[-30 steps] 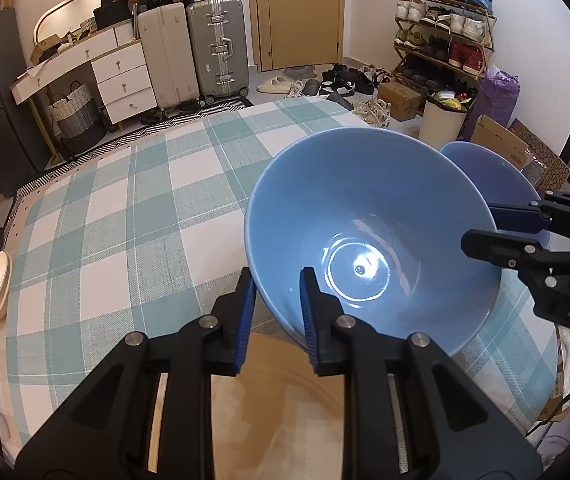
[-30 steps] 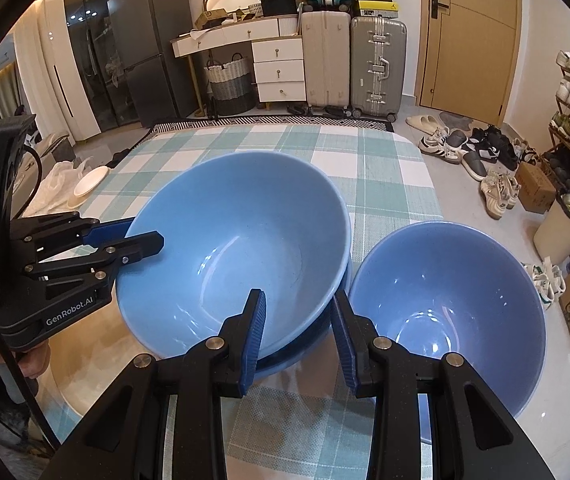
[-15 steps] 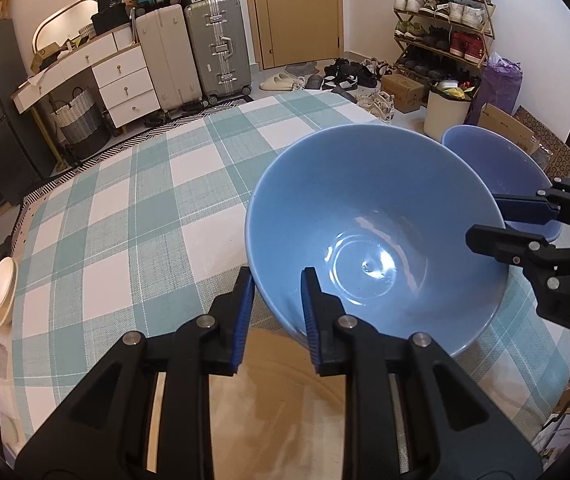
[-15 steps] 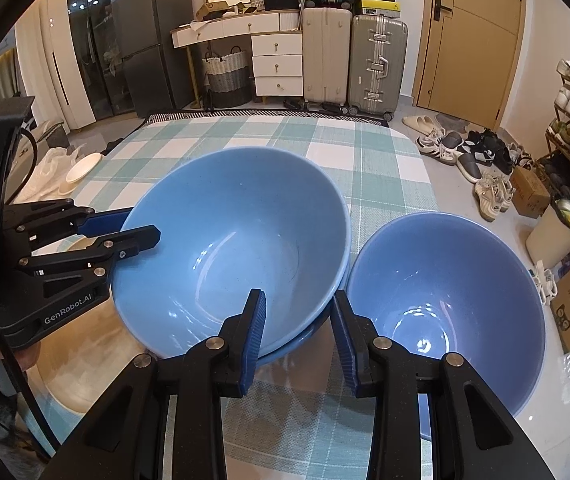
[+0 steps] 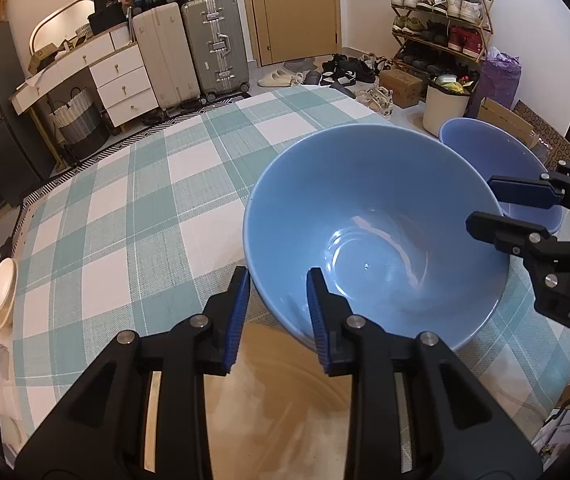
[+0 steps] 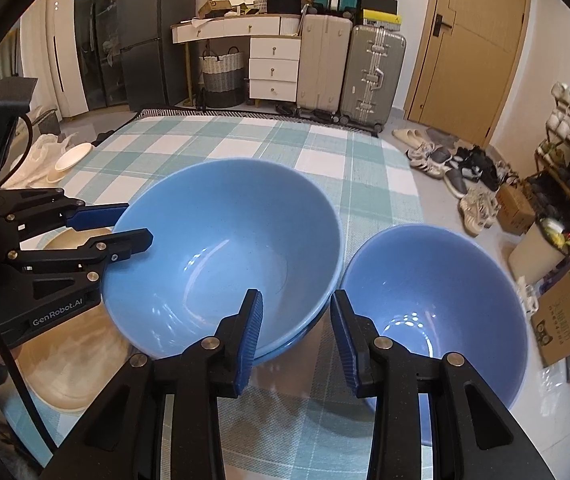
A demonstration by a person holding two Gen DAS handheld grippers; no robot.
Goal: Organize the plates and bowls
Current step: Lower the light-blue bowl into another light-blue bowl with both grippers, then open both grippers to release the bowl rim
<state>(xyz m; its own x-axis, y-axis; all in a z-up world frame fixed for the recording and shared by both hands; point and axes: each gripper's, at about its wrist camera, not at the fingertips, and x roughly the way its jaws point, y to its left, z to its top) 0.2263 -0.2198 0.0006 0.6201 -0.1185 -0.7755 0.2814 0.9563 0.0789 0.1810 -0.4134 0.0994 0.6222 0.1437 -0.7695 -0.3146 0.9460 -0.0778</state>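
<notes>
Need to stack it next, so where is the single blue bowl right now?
In the right wrist view, the single blue bowl sits lower right on the checked tablecloth, beside the stacked blue bowls.

Lived-in home, entryway doubling as dining corner. Checked tablecloth over table, wooden door behind. Hard-shell suitcases parked against wall beside white drawer unit and woven basket. Open shoe rack loaded with sneakers; loose shoes and slippers strewn on floor. Dark refrigerator, cardboard boxes, bin.
</notes>
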